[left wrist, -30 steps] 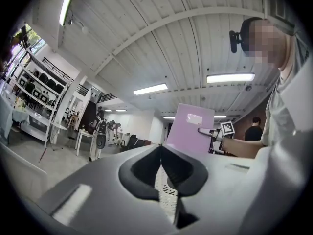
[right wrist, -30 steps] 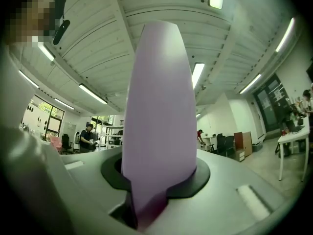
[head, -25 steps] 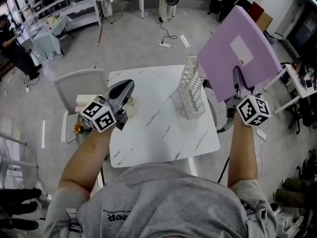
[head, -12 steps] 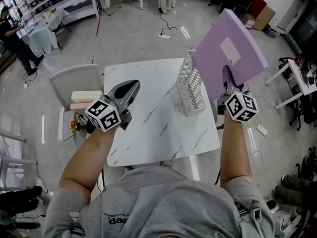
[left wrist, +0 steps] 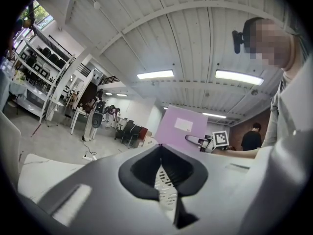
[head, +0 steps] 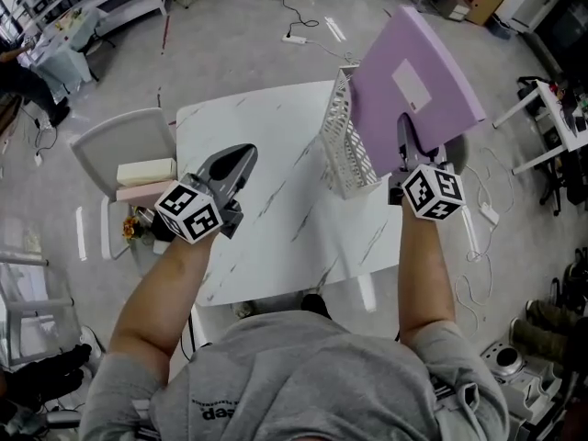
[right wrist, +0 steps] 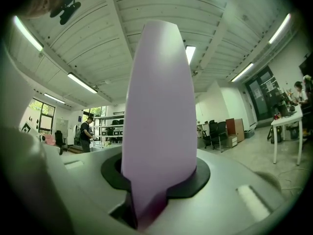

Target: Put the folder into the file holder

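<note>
the flat lilac plastic folder (head: 409, 81) is in the air at 1 o'clock in the head view, not yet in the holder. the right gripper (head: 404, 134) is clamped on its lower edge. the right gripper view shows the sheet rising straight out from between the two jaws, so the folder stands on edge rather than lying flat. that upright carry likely suits the job: a slot takes a folder edge-first, and holding the bottom edge leaves the rest of the sheet free to be guided in.

the white perforated plastic file holder (head: 347, 150) stands at the 1 o'clock corner of the white marble-patterned tabletop (head: 266, 237), open side up. the folder hangs above it and slightly to its 3 o'clock side. in the head view the folder's lower part overlaps the holder's rim, and i cannot tell whether they touch.

the left gripper (head: 246, 157) hovers over the tabletop's 9 o'clock side, well apart from the holder. its jaws are closed together on nothing, with only the holder's mesh visible beyond them. it seems parked there to stay clear, though it could steady the light holder if that tips.

next, the folder probably needs lining up with a slot.
</note>
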